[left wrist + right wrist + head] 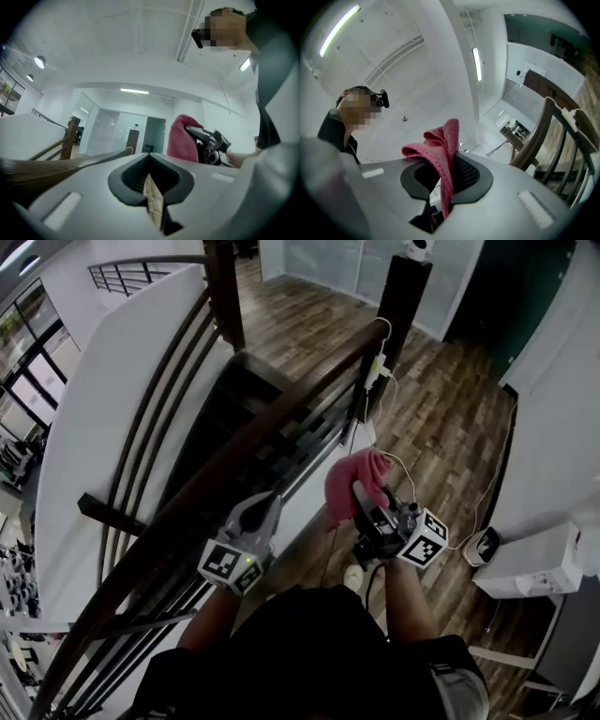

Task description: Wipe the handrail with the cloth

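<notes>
A dark wooden handrail (281, 427) runs diagonally from lower left to upper right in the head view. My left gripper (265, 504) lies against the rail's near side, its jaws shut with nothing in them. The same rail (47, 166) shows at the left of the left gripper view, beside the left gripper (150, 157). Right of the rail and off it, my right gripper (364, 495) is shut on a bunched pink cloth (354, 476). The cloth (440, 145) stands up out of the right gripper (451, 157) in its own view. From the left gripper view the cloth (182, 138) appears ahead and to the right.
A staircase (234, 418) drops away under the rail, with metal bars (159, 418) and a white wall on its far side. A dark newel post (225, 287) stands at the top. On the wooden floor stand a black column (398, 306) with a white cable (380, 367) and a white unit (534, 559).
</notes>
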### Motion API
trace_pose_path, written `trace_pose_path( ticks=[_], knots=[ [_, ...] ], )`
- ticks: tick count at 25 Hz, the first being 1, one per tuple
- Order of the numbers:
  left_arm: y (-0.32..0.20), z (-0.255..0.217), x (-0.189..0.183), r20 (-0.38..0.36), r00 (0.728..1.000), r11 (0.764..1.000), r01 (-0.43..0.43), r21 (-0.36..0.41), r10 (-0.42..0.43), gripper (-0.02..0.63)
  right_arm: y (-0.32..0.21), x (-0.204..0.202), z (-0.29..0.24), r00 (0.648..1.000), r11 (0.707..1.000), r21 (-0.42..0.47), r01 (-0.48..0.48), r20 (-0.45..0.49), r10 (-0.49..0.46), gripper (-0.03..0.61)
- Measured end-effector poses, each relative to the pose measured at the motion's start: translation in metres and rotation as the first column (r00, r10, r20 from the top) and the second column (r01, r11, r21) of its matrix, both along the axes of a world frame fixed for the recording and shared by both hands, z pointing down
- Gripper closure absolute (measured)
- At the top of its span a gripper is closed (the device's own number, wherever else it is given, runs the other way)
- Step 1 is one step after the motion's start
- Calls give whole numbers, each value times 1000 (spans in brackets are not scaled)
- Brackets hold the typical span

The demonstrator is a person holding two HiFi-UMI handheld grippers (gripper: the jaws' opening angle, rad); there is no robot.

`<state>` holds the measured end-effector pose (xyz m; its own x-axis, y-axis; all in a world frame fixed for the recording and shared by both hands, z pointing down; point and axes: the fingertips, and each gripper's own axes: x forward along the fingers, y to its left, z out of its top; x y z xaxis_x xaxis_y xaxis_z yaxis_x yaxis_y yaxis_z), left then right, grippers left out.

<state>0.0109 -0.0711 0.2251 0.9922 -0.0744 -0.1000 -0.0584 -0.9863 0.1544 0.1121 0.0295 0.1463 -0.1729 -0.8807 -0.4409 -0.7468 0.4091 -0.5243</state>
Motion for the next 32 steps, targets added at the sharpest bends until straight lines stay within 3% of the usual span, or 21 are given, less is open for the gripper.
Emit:
trace_pose_path(
  ticks=[6, 10, 16, 22, 27, 32],
  knots=[
    [51, -2, 111, -43, 994, 995, -101, -6, 100, 615, 59, 96, 10, 995, 995, -7, -98, -16, 97, 528],
    [77, -3, 171, -53, 994, 996, -91, -11, 90, 615, 91, 155, 11, 993, 993, -26, -116, -42, 115, 529],
    [85, 7, 228, -6, 997, 997, -80, 22, 80, 615, 102, 212, 25, 984, 983, -79, -165, -86, 158, 528],
    [72, 32, 255, 38, 996, 997, -78, -5, 78, 615, 84, 239, 52, 986, 979, -114, -168, -35, 166, 528],
    [33, 44, 286, 117, 990, 996, -87, 21, 84, 615, 31, 264, 55, 975, 962, -159, -222, -61, 215, 528],
    [-1, 57, 333, 111, 983, 989, -148, 26, 145, 615, -29, 307, 72, 959, 940, -193, -283, -85, 272, 528]
  ],
)
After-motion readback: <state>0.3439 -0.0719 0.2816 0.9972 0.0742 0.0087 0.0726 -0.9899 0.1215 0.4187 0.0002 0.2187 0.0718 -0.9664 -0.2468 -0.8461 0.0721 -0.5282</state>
